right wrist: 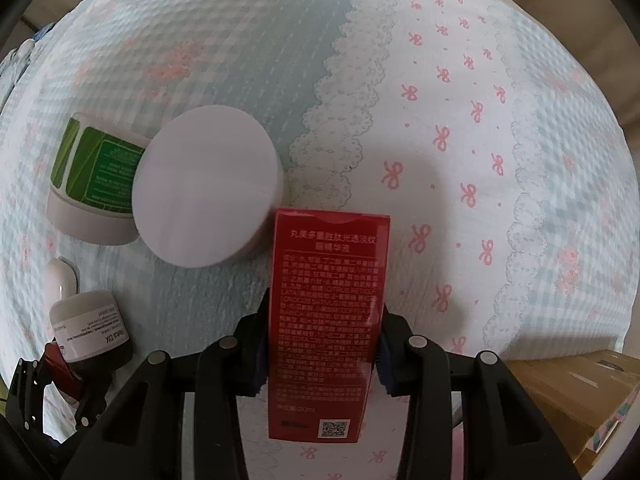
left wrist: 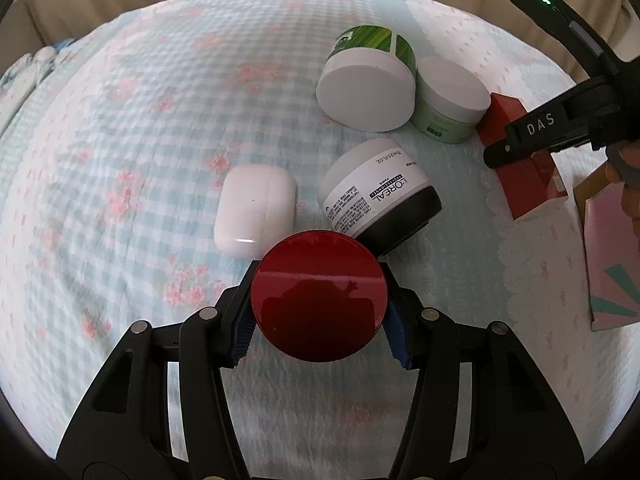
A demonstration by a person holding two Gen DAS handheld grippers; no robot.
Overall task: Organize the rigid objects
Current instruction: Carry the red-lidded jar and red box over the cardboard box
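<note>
My left gripper (left wrist: 320, 316) is shut on a round dark red jar (left wrist: 318, 294), held above the bed. Just beyond it lie a white earbud case (left wrist: 254, 210) and a tipped grey L'Oréal jar with a black lid (left wrist: 378, 190). Further back are a green-labelled white jar on its side (left wrist: 366, 80) and a pale green jar with a white lid (left wrist: 450, 100). My right gripper (right wrist: 320, 344) is shut on a tall red box (right wrist: 328, 320), which also shows in the left wrist view (left wrist: 524, 172). The white-lidded jar (right wrist: 206, 188) lies just left of the box.
The bed (left wrist: 120, 140) has a blue checked floral cover (right wrist: 460, 140) with lace and bow stripes. A pink and teal box (left wrist: 612, 264) sits at the right. A cardboard box (right wrist: 572, 392) stands at the lower right. Beige bedding lies behind.
</note>
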